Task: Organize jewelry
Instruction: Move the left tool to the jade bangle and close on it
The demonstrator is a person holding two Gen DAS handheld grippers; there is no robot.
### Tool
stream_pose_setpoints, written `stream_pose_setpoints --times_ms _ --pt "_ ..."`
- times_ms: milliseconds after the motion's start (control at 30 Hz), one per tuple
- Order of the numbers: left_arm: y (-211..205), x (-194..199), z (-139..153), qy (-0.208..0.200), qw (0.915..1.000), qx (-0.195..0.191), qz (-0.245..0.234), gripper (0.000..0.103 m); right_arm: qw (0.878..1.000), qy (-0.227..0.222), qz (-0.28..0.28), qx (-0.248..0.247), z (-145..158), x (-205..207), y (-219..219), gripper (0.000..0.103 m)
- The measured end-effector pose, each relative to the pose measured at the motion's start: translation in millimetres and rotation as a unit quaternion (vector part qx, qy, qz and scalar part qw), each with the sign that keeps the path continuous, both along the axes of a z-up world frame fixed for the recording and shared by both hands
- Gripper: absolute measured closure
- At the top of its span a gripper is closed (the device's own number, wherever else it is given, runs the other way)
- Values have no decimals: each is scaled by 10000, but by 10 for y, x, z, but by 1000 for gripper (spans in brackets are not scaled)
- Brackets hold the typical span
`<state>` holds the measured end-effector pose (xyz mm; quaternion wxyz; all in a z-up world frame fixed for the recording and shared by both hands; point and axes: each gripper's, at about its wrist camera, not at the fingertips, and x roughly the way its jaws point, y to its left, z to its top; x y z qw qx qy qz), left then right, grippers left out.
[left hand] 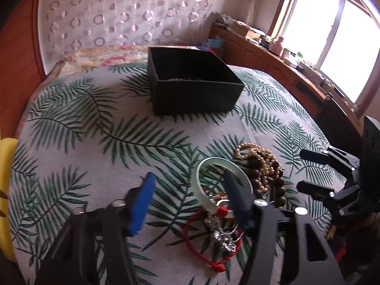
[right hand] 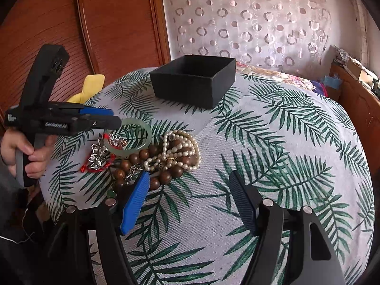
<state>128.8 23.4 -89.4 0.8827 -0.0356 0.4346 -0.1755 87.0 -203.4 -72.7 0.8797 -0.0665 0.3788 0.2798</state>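
A pile of jewelry lies on the leaf-print bedspread: a pale green jade bangle (left hand: pixel 209 175) (right hand: pixel 140 140), a red cord with silver charms (left hand: pixel 213 235) (right hand: pixel 97 156), brown wooden beads (left hand: pixel 268 178) (right hand: pixel 163 175) and a pearl strand (right hand: pixel 180 147). An open black box (left hand: pixel 190 83) (right hand: pixel 194 78) stands farther back. My left gripper (left hand: pixel 190 185) (right hand: pixel 114 118) is open, its right finger over the bangle's near rim. My right gripper (right hand: pixel 190 185) (left hand: pixel 306 171) is open and empty, just right of the pile.
A wooden headboard (right hand: pixel 106 23) and patterned curtain (right hand: pixel 261 23) stand behind the bed. A yellow cloth (right hand: pixel 90 85) lies at the bed's left edge. A cluttered wooden cabinet (left hand: pixel 285 71) runs along the window side.
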Motion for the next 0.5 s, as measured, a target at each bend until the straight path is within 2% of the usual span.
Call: stream_pose_setpoints --times_ms 67,133,300,367,400,500 --pt "-44 42 -15 71 10000 47 -53 70 10000 -16 0 -58 -30 -13 23 32" --pt "-82 82 -34 135 9998 80 -88 77 10000 -51 14 -59 -29 -24 26 32" --pt "-133 169 -64 239 9995 182 -121 82 9999 -117 33 -115 -41 -52 42 32" --pt "-162 185 -75 270 9993 228 -158 91 9999 -112 29 -93 -42 -51 34 32" --pt "-167 194 -83 273 9992 250 -167 92 9999 -93 24 -66 -45 -52 31 32" --pt "-200 155 -42 103 9991 363 -200 94 10000 -58 10 2 -41 -44 16 31"
